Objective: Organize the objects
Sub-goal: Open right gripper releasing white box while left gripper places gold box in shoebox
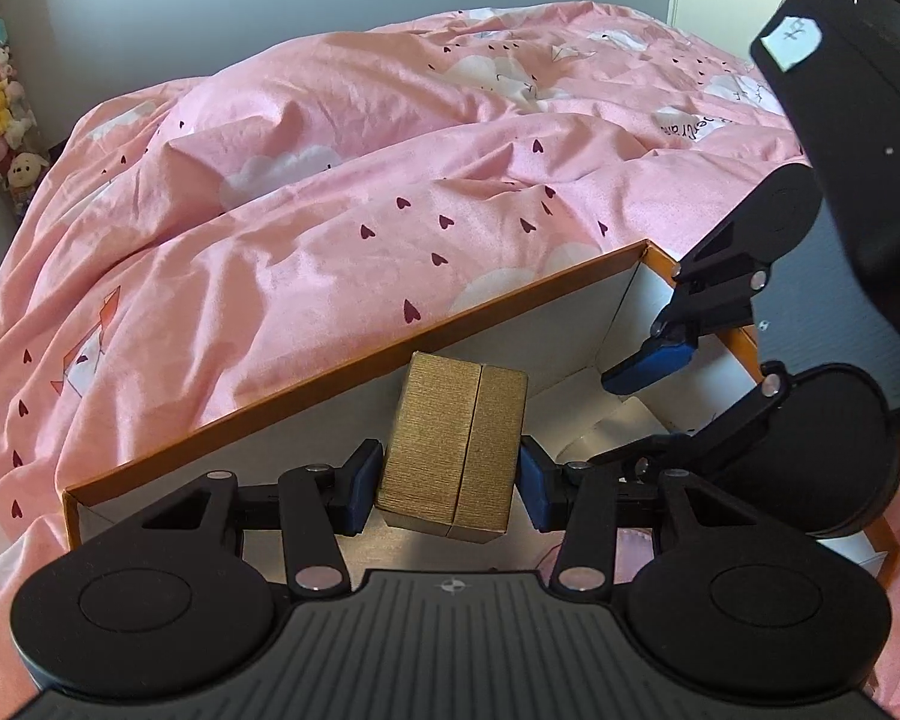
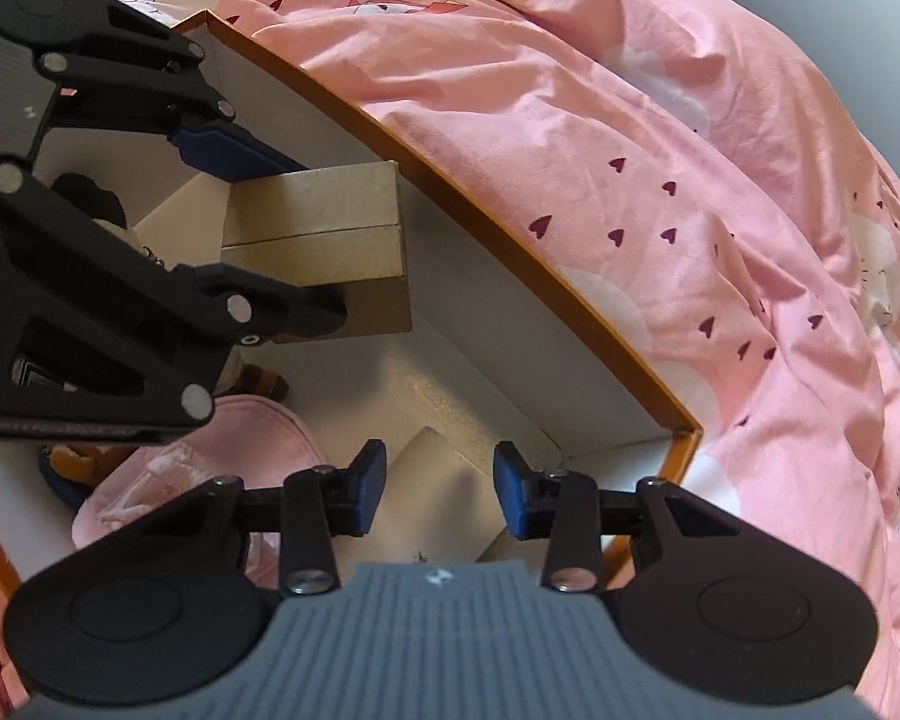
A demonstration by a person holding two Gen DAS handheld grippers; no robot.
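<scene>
We see an orange-rimmed box (image 1: 354, 360) with white inner walls lying on a bed covered by a pink duvet (image 1: 330, 180) printed with dark hearts and white clouds. Everything we describe sits relative to that box.

Inside the box, just beside its long orange wall, the left gripper (image 1: 450, 480) holds a gold ribbed carton (image 1: 456, 456); its blue fingers (image 1: 357, 480) press on the carton's two opposite sides. From the right wrist view the same carton (image 2: 324, 240) lies close under that long wall, clamped between the left gripper's (image 2: 264, 222) pads.

The right gripper (image 2: 438, 486) hangs over the box's corner end, fingers (image 2: 369, 480) at a middling gap with nothing pressed between them; beneath that gap lies a white card-like piece (image 2: 444, 480) on the box floor, and we cannot tell whether the fingers touch it.

Also inside the box, away from the long wall, we see a pink fabric item (image 2: 210, 468) and a small brown plush figure (image 2: 84, 456) partly hidden by the left gripper.

Beyond the box, at the room's edge, stands a column of stuffed toys (image 1: 0, 108).
</scene>
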